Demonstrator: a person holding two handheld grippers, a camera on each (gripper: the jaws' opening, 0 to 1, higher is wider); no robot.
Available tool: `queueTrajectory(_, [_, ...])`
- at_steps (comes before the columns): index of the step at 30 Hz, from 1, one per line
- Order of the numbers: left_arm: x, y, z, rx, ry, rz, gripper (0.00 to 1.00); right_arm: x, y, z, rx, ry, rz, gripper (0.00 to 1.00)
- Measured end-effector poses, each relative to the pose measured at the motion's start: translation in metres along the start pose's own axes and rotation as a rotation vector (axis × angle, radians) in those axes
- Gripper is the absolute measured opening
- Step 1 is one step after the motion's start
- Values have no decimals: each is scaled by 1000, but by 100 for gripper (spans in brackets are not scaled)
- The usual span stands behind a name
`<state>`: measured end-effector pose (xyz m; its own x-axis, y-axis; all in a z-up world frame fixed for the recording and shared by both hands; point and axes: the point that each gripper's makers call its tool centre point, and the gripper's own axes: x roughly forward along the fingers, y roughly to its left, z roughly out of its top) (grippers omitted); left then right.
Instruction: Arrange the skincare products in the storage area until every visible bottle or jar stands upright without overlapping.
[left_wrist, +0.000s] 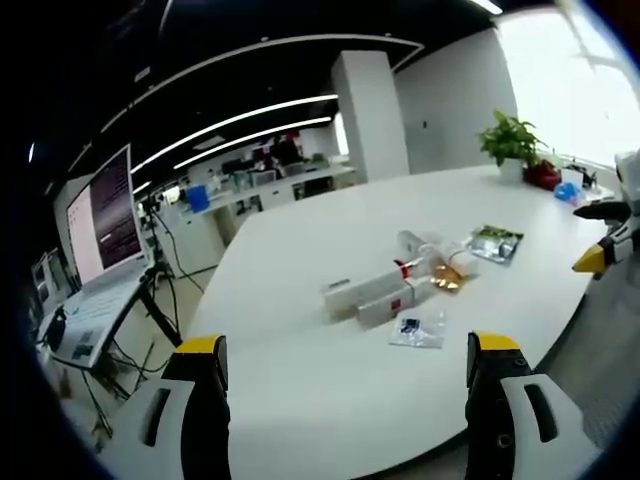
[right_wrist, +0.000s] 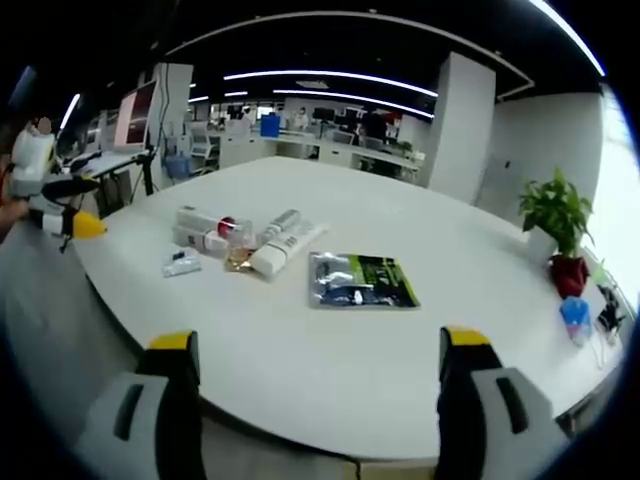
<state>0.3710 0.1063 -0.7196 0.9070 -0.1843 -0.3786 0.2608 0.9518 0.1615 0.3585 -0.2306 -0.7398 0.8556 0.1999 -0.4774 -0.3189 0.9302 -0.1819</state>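
In the left gripper view, your left gripper (left_wrist: 345, 365) hangs level over the near edge of the white table (left_wrist: 300, 400), jaws spread wide apart with nothing between them, yellow tips forward. Far left, a laptop (left_wrist: 100, 250) sits open on a stand beside the table. Past the jaws, near mid-table, the skincare products lie in one loose cluster, all on their sides: two white boxes (left_wrist: 375, 295) lying side by side, a white tube (left_wrist: 425, 248) behind them, and a small amber jar (left_wrist: 447, 275) touching the tube's near end. A small clear sachet (left_wrist: 418, 328) lies flat just in front of the boxes. A green-and-black pouch (left_wrist: 496, 242) lies flat to the right of the cluster. A potted plant (left_wrist: 512, 145) stands at the far right edge. Your right gripper (left_wrist: 600, 240) enters from the right edge, off the table; you cannot tell its jaw gap there.

In the right gripper view, the left gripper (right_wrist: 60, 205) shows at the left edge, beyond the table rim. The boxes (right_wrist: 205, 230), sachet (right_wrist: 181, 264), amber jar (right_wrist: 238, 258) and tube (right_wrist: 282, 245) lie left of centre, the pouch (right_wrist: 358, 280) just right of them. Your right gripper (right_wrist: 312, 365) holds level at the near edge, jaws wide apart and empty. The plant (right_wrist: 555, 215) stands far right.
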Motion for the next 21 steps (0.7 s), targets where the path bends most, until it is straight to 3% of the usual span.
queueTrajectory(21, [0, -12, -7, 71, 59, -66, 97, -1, -1, 0, -1, -5, -6, 100])
